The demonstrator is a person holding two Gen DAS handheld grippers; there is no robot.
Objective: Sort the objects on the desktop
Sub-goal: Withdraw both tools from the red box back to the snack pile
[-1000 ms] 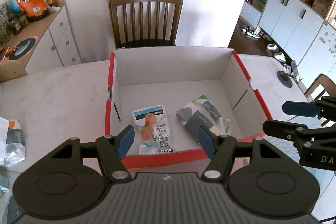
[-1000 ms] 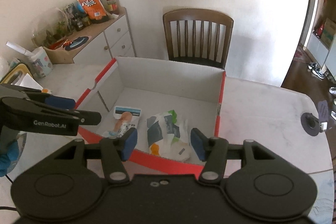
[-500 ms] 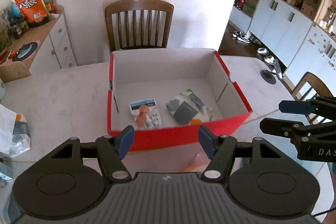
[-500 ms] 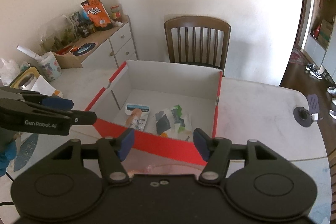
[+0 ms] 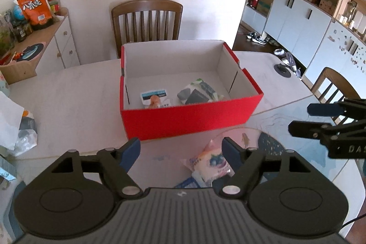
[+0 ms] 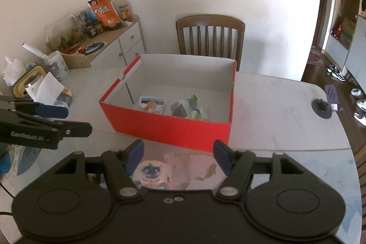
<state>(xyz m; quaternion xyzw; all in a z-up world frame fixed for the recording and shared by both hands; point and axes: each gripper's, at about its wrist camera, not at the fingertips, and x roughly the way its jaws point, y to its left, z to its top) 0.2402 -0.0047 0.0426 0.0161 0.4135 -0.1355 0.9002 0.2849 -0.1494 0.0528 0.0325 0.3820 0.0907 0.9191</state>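
Both the left gripper point(image 5: 180, 151) and the right gripper point(image 6: 178, 153) have just been opening; their jaws gape wide, gripping nothing. A small pink-and-white plastic snack packet point(image 6: 152, 173) lies below the fingers; the red cardboard box point(image 5: 189, 117) sits beyond.

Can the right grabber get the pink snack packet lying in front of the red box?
Probably yes. The pink snack packet lies in the open on the table, just below the right gripper. Its jaws are open, have just been opening, and hold nothing. The red box sits behind, not in the way.
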